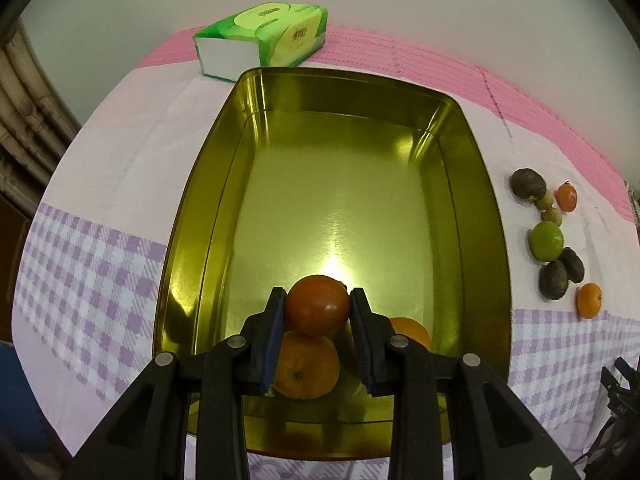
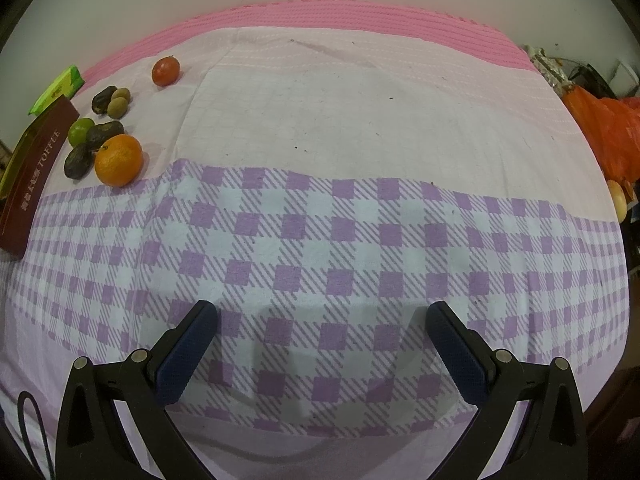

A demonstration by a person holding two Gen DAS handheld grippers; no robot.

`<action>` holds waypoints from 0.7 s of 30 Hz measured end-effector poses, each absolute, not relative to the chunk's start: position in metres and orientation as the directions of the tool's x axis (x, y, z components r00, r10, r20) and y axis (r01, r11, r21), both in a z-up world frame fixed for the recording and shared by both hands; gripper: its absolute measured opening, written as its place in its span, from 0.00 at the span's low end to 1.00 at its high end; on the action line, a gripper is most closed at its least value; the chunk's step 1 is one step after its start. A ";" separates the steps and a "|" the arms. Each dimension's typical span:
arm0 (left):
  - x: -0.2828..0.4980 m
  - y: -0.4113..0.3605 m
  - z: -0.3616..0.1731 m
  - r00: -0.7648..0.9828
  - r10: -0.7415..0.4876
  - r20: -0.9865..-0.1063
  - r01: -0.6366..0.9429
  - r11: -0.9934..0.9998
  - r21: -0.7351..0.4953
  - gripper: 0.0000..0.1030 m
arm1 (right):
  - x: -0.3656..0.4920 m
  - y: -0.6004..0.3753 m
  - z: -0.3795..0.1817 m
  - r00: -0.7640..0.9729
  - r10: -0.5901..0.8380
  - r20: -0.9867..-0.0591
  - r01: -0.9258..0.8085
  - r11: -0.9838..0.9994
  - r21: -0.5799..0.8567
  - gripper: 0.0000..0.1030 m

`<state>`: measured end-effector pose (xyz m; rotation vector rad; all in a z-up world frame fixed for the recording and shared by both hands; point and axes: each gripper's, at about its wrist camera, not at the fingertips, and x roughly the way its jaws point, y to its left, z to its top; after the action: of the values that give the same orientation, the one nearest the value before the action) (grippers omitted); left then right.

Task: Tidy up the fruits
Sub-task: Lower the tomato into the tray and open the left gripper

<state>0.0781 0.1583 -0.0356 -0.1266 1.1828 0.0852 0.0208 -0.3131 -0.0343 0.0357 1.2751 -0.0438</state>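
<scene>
My left gripper [image 1: 318, 300] is shut on a dark orange fruit [image 1: 318, 306] and holds it over the near end of a gold metal tin [image 1: 472, 184]. Two oranges lie in the tin below it, one [image 1: 306, 368] under the gripper and one [image 1: 410, 332] partly hidden by the right finger. A cluster of fruit lies on the cloth right of the tin: a green lime [image 1: 546, 241], dark fruits [image 1: 554, 280], small oranges [image 1: 589, 300]. My right gripper [image 2: 320, 320] is open and empty over the checked cloth; the same cluster, with an orange [image 2: 119, 160], sits far left.
A green tissue pack [image 1: 264, 36] lies behind the tin. The tin's dark red outer wall [image 2: 30, 184] shows at the left edge of the right wrist view. An orange plastic bag [image 2: 608, 136] lies at the table's right edge.
</scene>
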 end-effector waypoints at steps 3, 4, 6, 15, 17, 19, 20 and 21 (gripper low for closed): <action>0.081 0.161 -0.040 0.366 -0.004 -0.931 -0.137 0.989 -0.058 0.28 | 0.023 -0.313 -0.034 0.288 -0.019 -0.958 0.068 0.998 0.001 1.00; 0.082 0.162 -0.042 0.362 -0.001 -0.932 -0.141 0.988 -0.056 0.28 | 0.024 -0.313 -0.034 0.288 -0.022 -0.957 0.074 0.997 0.000 1.00; 0.083 0.163 -0.043 0.360 0.002 -0.933 -0.143 0.988 -0.053 0.28 | 0.028 -0.312 -0.034 0.291 -0.025 -0.956 0.081 0.997 -0.002 1.00; 0.084 0.164 -0.053 0.334 0.018 -0.942 -0.148 0.988 -0.034 0.28 | 0.032 -0.312 -0.034 0.273 -0.028 -0.962 0.096 0.995 -0.001 1.00; 0.083 0.164 -0.055 0.331 0.015 -0.943 -0.151 0.988 -0.037 0.28 | 0.032 -0.313 -0.034 0.276 -0.026 -0.961 0.092 0.996 0.000 1.00; 0.083 0.163 -0.056 0.332 0.016 -0.943 -0.153 0.988 -0.037 0.28 | 0.034 -0.314 -0.035 0.269 -0.023 -0.963 0.089 0.996 0.001 1.00; 0.082 0.163 -0.056 0.332 0.017 -0.943 -0.153 0.988 -0.036 0.28 | 0.033 -0.315 -0.035 0.268 -0.021 -0.963 0.090 0.996 0.003 1.00; 0.082 0.162 -0.056 0.332 0.019 -0.943 -0.151 0.988 -0.034 0.28 | 0.034 -0.316 -0.036 0.265 -0.018 -0.964 0.088 0.996 0.006 1.00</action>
<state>0.0823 0.1618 -0.0558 -0.1231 1.2282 0.1114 0.0337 -0.3162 -0.0356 0.0622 1.3008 -0.0716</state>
